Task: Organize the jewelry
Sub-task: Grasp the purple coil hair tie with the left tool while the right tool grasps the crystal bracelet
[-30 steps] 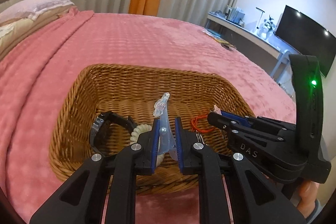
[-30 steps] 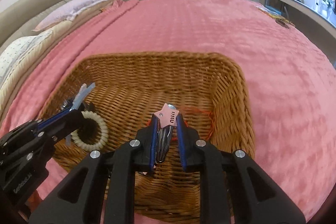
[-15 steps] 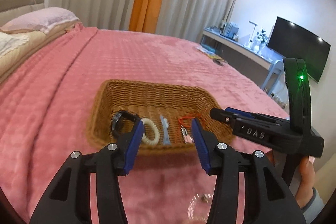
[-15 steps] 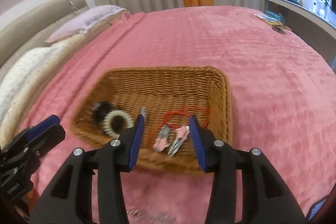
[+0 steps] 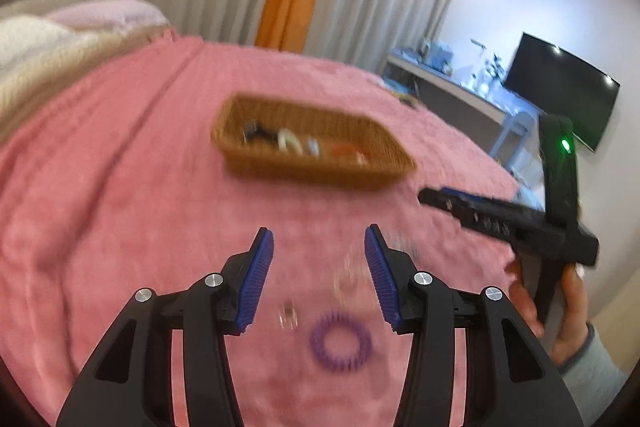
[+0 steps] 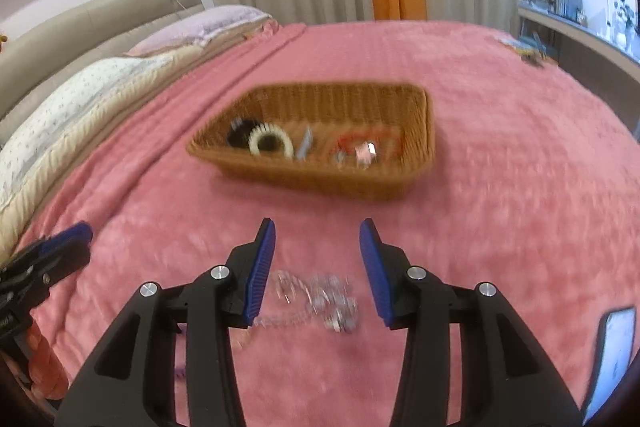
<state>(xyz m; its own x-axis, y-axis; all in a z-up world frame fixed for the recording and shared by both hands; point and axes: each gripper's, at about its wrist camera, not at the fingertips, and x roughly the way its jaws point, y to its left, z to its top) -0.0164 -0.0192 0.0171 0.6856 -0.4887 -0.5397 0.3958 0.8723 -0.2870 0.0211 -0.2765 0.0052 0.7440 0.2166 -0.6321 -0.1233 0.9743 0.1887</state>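
wicker basket (image 6: 320, 183) on pink bedspread (image 6: 500, 187). left gripper (image 5: 319, 277) and right gripper (image 6: 317, 267) both gaping, empty, near side of basket; purple coil ring (image 5: 340, 343) under left.

The basket (image 6: 320, 183) sits well away on the pink blanket (image 6: 500, 207), with bare blanket on every side of it. Nearer than the basket lie the only obstacles — a purple coil ring (image 5: 340, 341) and a clear bead chain (image 6: 316, 297).
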